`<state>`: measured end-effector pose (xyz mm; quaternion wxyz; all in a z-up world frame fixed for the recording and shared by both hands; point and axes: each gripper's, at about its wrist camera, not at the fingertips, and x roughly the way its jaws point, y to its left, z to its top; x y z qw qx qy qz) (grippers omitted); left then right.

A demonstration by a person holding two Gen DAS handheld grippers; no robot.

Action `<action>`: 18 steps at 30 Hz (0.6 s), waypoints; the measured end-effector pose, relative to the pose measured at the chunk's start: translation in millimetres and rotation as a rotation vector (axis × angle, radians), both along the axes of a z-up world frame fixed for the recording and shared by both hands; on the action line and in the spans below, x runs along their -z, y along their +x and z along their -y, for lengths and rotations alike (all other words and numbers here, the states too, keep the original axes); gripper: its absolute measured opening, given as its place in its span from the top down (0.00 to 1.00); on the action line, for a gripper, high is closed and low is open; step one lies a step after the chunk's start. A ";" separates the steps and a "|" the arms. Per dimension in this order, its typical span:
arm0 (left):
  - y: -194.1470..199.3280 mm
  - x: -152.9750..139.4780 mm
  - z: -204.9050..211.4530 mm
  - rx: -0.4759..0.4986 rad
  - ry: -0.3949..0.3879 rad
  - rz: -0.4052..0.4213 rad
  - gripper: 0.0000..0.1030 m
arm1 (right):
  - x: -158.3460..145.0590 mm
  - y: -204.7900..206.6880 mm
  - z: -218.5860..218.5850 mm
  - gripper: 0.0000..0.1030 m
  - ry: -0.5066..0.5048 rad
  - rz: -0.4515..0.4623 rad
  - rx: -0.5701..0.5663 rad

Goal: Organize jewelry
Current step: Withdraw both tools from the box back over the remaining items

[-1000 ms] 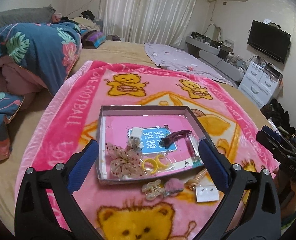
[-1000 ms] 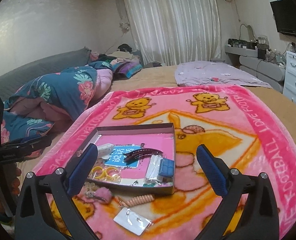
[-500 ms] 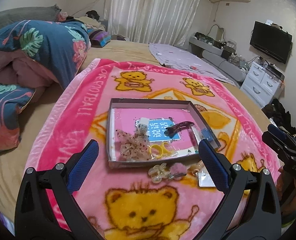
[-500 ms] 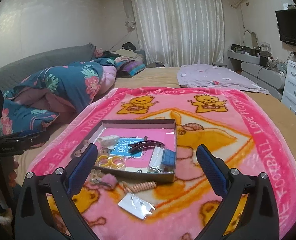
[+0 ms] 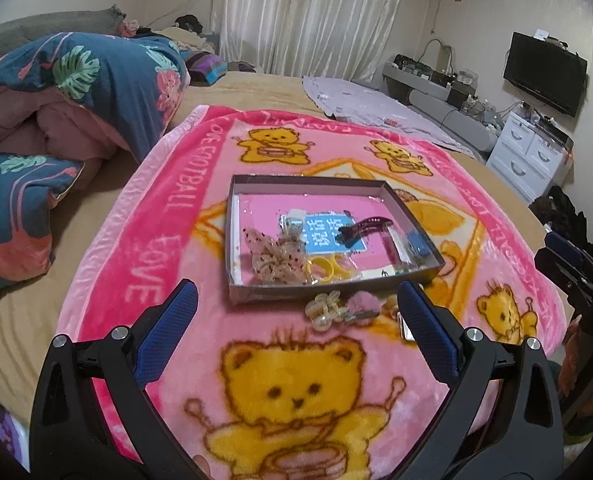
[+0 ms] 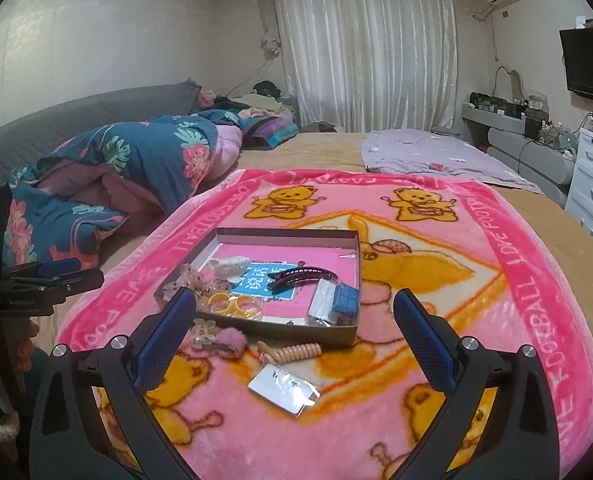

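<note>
A shallow grey box (image 5: 310, 179) (image 6: 284, 235) lies on a pink bear blanket (image 5: 288, 380) (image 6: 436, 400). It holds a dark red hair clip (image 5: 366, 229) (image 6: 302, 276), a beige bow (image 5: 274, 258), yellow rings (image 5: 326, 268) (image 6: 232, 305) and a blue item (image 6: 346, 300). In front of the box lie a clear claw clip (image 5: 324, 308) (image 6: 202, 330), a pink fuzzy clip (image 5: 362, 302) (image 6: 230, 338), a peach coil tie (image 6: 296, 351) and a white earring card (image 6: 282, 387). My left gripper (image 5: 296, 332) and right gripper (image 6: 294, 332) are both open, empty and held back above the blanket.
A folded floral quilt (image 5: 56, 92) (image 6: 128, 168) lies to the left on the bed. A lilac cloth (image 6: 436, 156) lies at the far right. White drawers (image 5: 532, 152) and a TV (image 5: 544, 72) stand beyond the bed.
Both grippers have pulled back and up from the box, which now looks smaller and farther away. Both stay open and empty. The items have not moved.
</note>
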<state>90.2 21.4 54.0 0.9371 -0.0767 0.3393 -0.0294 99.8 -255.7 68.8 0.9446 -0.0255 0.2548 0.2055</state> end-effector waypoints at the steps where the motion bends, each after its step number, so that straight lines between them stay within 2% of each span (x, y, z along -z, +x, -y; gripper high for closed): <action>1: -2.1 1.6 1.5 0.004 0.003 -0.004 0.09 | 0.5 -1.8 -0.7 0.04 -0.005 0.000 -0.002; 7: -5.8 10.1 10.1 0.025 0.018 -0.024 0.09 | 5.0 -7.3 -1.2 0.04 -0.032 0.002 -0.012; 18: -8.2 25.1 20.8 0.049 0.034 -0.067 0.09 | 30.4 -8.3 5.4 0.04 -0.091 -0.059 -0.009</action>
